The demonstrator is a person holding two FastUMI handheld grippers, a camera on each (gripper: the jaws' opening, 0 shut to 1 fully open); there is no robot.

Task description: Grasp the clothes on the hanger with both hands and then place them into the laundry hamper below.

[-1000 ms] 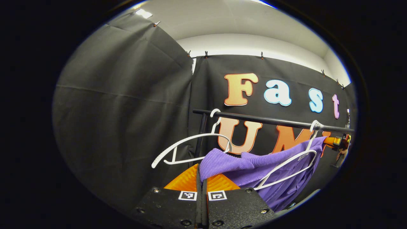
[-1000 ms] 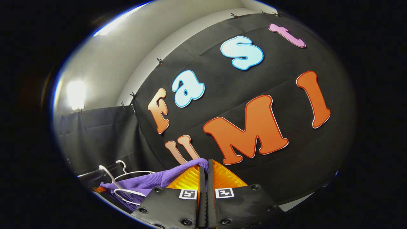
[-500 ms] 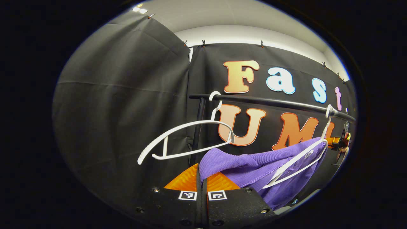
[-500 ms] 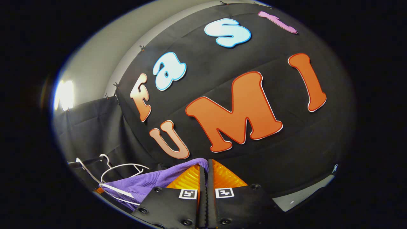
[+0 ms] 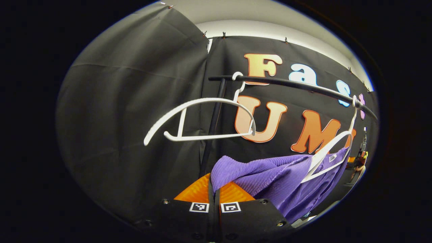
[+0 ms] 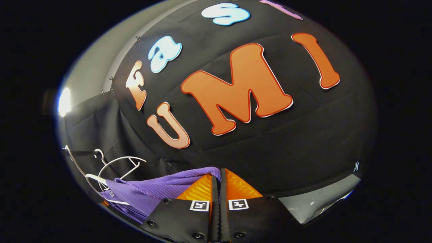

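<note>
Against the booth's black cloth wall, each hand-held gripper, left [image 5: 214, 189] and right [image 6: 216, 184], pinches the purple ribbed knit garment [image 5: 270, 177] below the black rail [image 5: 297, 86]; it seems partly caught on the white plastic hanger [image 5: 325, 157]; lower both together, evenly.

The purple garment [image 5: 270, 175] looked like ribbed knit cloth, matt; the white hangers [image 5: 202, 118] were smooth plastic, the rail [image 5: 290, 84] glossy black.

Purple garment [image 5: 270, 175] lower below rail [image 5: 290, 84]
</note>
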